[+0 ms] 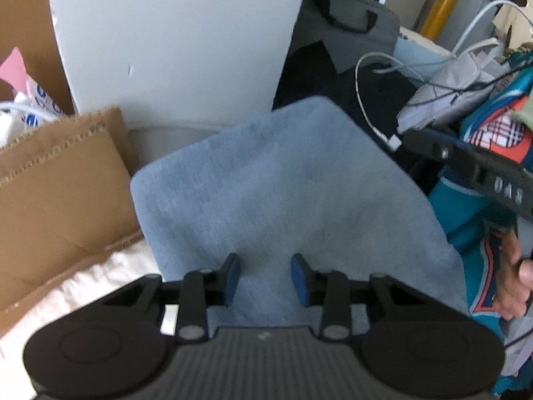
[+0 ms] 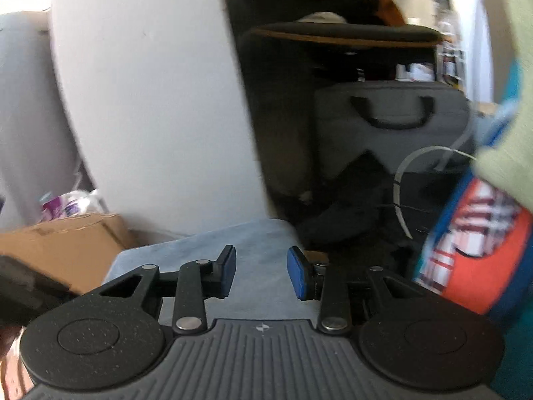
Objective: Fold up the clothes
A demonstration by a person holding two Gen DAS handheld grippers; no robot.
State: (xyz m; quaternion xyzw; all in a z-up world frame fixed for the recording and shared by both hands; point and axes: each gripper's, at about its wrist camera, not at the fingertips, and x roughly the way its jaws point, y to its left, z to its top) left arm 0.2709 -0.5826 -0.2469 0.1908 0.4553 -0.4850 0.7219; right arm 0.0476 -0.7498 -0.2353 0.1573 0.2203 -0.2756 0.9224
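Both grippers hovering over folded light-blue garment point(image 1: 286, 200), jaws apart, nothing held.

Left gripper point(image 1: 265, 278): blue pads spread, empty, above near edge of garment. Right gripper point(image 2: 262, 271): pads likewise spread, empty, over garment's far right part; body of it visible at right edge of left wrist view, with a hand point(image 1: 514, 276) on its handle. Garment lying flat as a rough rectangle, cardboard box point(image 1: 63, 196) just beside on left, white cloth point(image 1: 83, 286) under near-left corner. Teal-and-orange jersey point(image 1: 496, 133) piled to right, touching garment's right edge. White cable point(image 1: 373, 116) and grey bag point(image 1: 346, 26) beyond. White panel point(image 1: 180, 40) behind. Right wrist view blurred.
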